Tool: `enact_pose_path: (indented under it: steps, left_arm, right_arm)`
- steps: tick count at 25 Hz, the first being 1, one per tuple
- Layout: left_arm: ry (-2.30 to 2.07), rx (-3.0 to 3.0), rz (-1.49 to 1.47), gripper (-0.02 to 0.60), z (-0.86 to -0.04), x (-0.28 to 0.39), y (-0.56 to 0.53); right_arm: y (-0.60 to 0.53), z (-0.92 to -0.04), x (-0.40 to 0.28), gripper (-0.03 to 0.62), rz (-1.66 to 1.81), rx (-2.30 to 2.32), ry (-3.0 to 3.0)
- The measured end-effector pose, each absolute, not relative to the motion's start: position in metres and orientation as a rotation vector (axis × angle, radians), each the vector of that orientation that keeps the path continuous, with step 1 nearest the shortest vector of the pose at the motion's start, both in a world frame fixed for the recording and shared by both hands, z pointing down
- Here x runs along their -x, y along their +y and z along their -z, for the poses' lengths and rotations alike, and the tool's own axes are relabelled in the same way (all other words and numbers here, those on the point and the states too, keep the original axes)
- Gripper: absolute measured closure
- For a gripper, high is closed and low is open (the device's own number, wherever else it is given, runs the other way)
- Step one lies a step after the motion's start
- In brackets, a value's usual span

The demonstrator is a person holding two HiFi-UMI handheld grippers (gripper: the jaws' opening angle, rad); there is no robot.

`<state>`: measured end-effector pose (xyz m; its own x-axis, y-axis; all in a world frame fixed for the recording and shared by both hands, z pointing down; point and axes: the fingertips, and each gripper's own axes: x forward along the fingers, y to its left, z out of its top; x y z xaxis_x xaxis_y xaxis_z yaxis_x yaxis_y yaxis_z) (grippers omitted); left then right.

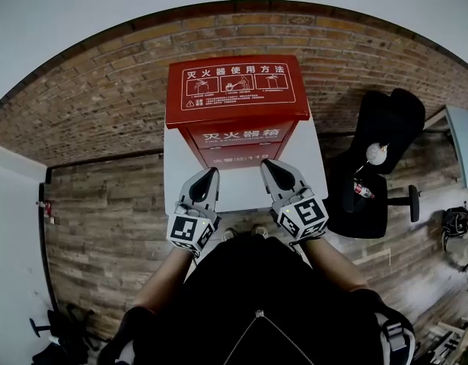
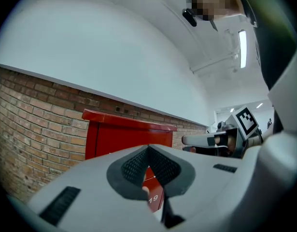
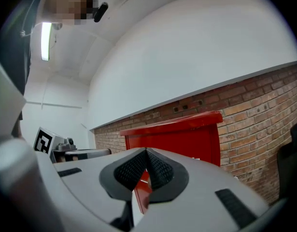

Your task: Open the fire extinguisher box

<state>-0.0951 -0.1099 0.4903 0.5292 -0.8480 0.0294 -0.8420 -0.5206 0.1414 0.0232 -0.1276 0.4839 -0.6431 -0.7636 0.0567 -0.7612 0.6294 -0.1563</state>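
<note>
1. The red fire extinguisher box [image 1: 237, 105] stands on a white pad [image 1: 180, 173] at the foot of the brick wall [image 1: 104, 105]. Its lid [image 1: 237, 86] is down flat, so nothing has been opened yet.

2. The left gripper [image 1: 212, 173] and right gripper [image 1: 266, 164] are held side by side just before the box's front face, tips pointing at it. I see no contact. Both have their jaws pressed fully together with nothing between them.

3. With the jaws closed like this, neither tool can catch the lid's front lip. A tip pushed at it this way would likely skate off the smooth red paint.

4. If the person pries up under one corner only, I'd expect the lid to twist or bind instead of swinging up.

5. A hard shove forward could slide the box on the pad or knock it into the wall. Whether its back already touches the bricks, I can't tell.

6. A lid that is lifted and then let slip would probably slam down on the jaws.
</note>
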Motion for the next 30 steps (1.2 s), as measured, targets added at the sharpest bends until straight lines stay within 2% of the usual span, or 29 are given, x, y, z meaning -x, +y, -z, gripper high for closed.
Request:
enact_pose_path:
  steps: [9, 11, 13, 17, 23, 30]
  left_arm:
    - [-1.521, -2.651, 0.057, 0.528, -0.477, 0.105, -0.121]
    - [-1.541, -2.659, 0.060, 0.506, -0.473, 0.110, -0.125]
    - [-1.564, -2.660, 0.050, 0.478, -0.470, 0.116, -0.129]
    - [-1.575, -2.651, 0.045, 0.423, -0.462, 0.132, -0.141]
    - [-1.599, -2.632, 0.045, 0.347, -0.449, 0.158, -0.164]
    - [-1.635, -2.547, 0.068, 0.300, -0.454, 0.194, -0.188]
  right_arm:
    - [-0.139, -0.468, -0.034, 0.572, 0.109, 1.343, 2.843]
    - [-0.146, -0.463, -0.042, 0.563, 0.094, 1.354, 2.837]
    - [-0.152, -0.459, -0.052, 0.503, 0.082, 1.364, 2.836]
    - [-0.168, -0.451, -0.075, 0.456, 0.053, 1.406, 2.823]
    - [-0.193, -0.440, -0.109, 0.415, 0.066, 1.469, 2.787]
    - [-0.219, -0.446, -0.133, 0.387, 0.110, 1.490, 2.789]
